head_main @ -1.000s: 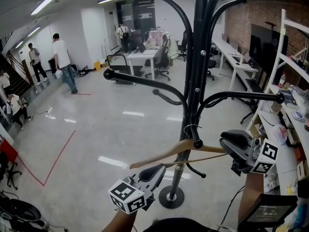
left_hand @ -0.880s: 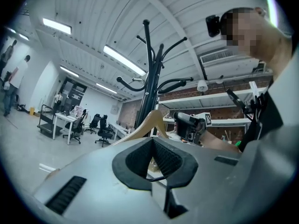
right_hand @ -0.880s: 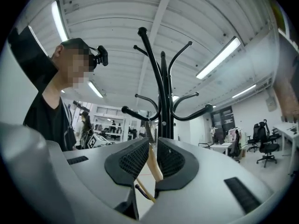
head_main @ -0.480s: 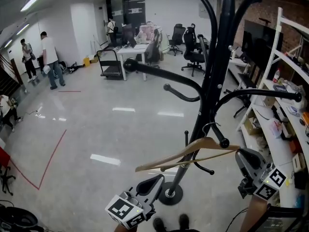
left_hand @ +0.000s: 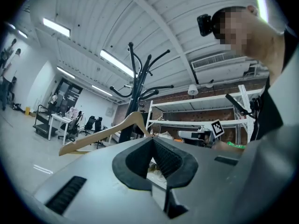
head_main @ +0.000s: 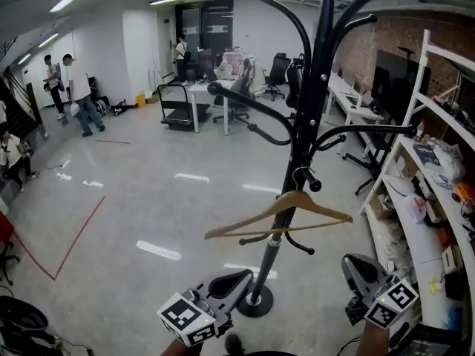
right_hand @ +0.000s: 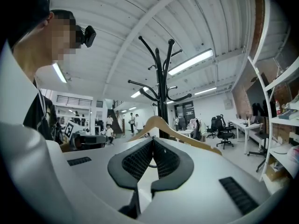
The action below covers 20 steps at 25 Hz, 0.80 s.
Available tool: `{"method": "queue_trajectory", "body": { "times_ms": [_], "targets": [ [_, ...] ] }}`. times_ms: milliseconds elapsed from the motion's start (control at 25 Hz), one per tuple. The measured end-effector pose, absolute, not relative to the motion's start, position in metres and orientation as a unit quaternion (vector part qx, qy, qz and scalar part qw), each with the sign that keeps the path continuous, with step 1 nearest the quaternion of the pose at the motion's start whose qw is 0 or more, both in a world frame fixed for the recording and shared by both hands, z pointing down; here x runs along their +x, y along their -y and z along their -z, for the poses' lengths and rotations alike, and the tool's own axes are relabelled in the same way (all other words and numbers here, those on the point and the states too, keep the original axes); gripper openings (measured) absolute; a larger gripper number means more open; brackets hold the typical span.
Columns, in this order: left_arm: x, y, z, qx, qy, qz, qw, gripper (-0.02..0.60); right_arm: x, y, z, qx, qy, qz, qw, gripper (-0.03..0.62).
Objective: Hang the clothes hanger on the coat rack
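Each tool has a smooth, light grey shell. The left gripper (head_main: 239, 277) and the right gripper (head_main: 355, 267) carry black pads (right_hand: 136, 161) with a fine ribbed grid. A dark slotted vent (right_hand: 238, 195) lies in the shell at four o'clock from the pads. A cube (head_main: 185, 319) with black and white square markers ends the left one at seven o'clock. A second cube (head_main: 391, 303) ends the right one at four o'clock. The person wears a black top (left_hand: 275, 92) and a small black head camera (left_hand: 205, 24).

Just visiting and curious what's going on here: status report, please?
Left gripper shut, empty, held low. Right gripper shut, empty, held low. Clothes hanger hooked on a lower arm of the coat rack, clear of both grippers. Nothing in the way.
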<state>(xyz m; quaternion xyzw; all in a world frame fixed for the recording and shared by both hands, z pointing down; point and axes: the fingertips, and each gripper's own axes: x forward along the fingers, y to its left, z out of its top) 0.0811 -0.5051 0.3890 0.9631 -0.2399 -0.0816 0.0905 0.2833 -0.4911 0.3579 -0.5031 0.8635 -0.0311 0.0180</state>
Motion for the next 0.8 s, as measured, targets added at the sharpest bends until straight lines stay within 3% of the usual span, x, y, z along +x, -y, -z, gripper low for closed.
{"method": "queue_trajectory", "body": {
  "times_ms": [240,520,800],
  "targets": [
    [0.103,0.428,-0.392,0.962,0.253,0.065,0.082,-0.002,0.273,0.413,-0.377,-0.469,-0.883,0.014,-0.022,0.008],
    [0.124,0.330,-0.413,0.953,0.282,0.021,0.113,-0.002,0.296,0.328,-0.403,-0.466,-0.883,0.049,-0.005,0.008],
    [0.098,0.276,-0.407,0.944,0.312,0.014,0.109,-0.002,0.274,0.274,-0.395,-0.454,-0.889,0.050,-0.002,0.008]
  ]
}}
